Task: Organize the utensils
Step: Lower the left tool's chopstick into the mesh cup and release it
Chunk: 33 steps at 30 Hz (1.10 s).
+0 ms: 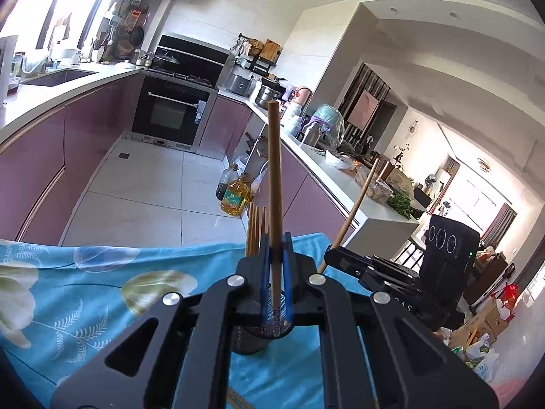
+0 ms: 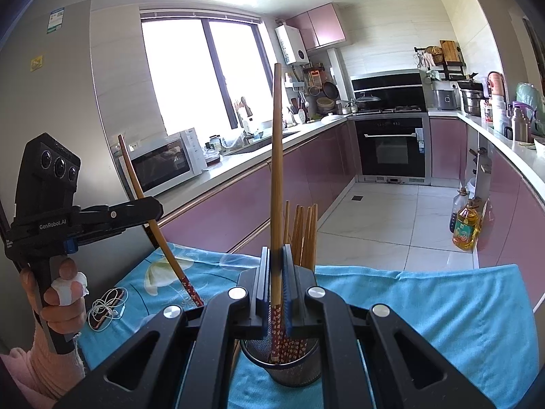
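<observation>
In the left wrist view my left gripper (image 1: pixel 275 242) is shut on a wooden chopstick (image 1: pixel 274 177) that stands upright, its patterned lower end over a black mesh holder (image 1: pixel 252 341). To its right, my right gripper (image 1: pixel 332 250) grips a second chopstick (image 1: pixel 357 204). In the right wrist view my right gripper (image 2: pixel 275 252) is shut on that chopstick (image 2: pixel 276 170); its red flowered tip reaches into the mesh holder (image 2: pixel 293 371), which has several chopsticks (image 2: pixel 303 231) in it. At the left a hand holds my left gripper (image 2: pixel 157 209), shut on its slanted chopstick (image 2: pixel 136 184), above the cloth.
A blue flowered tablecloth (image 2: pixel 425 306) covers the table. A phone with white earphones (image 2: pixel 105 310) lies at its left edge. Beyond are pink kitchen cabinets, an oven (image 2: pixel 391 146), a microwave (image 2: pixel 163 163) and oil bottles (image 2: pixel 465 228) on the tiled floor.
</observation>
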Each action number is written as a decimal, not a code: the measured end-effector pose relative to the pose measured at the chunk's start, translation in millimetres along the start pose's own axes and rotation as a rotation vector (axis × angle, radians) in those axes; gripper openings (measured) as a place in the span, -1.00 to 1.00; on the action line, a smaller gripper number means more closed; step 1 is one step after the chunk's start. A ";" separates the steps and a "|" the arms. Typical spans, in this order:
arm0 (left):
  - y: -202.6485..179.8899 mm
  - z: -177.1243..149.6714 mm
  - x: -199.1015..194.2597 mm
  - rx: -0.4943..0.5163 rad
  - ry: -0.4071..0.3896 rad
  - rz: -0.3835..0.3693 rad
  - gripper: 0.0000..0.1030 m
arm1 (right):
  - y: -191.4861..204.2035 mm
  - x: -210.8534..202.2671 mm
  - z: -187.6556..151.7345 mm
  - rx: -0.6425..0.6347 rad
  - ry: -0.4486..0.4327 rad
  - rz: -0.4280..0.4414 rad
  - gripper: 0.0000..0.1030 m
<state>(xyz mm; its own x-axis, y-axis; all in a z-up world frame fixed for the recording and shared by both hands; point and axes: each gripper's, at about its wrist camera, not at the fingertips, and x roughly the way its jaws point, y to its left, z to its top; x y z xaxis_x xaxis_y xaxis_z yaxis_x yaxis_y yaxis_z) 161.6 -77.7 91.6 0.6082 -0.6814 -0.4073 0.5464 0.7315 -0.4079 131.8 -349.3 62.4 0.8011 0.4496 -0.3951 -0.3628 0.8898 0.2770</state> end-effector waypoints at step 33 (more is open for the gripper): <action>-3.0 -24.8 72.0 0.112 0.217 0.112 -0.86 | -8.5 41.8 -17.6 0.018 0.124 -0.025 -0.89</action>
<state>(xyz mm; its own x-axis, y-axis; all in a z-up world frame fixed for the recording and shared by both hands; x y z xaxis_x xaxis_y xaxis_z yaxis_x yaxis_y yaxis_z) 189.5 -129.6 43.2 0.5376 -0.5764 -0.6154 0.5498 0.7930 -0.2624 160.0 -336.6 28.1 0.7442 0.4345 -0.5073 -0.3340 0.8998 0.2807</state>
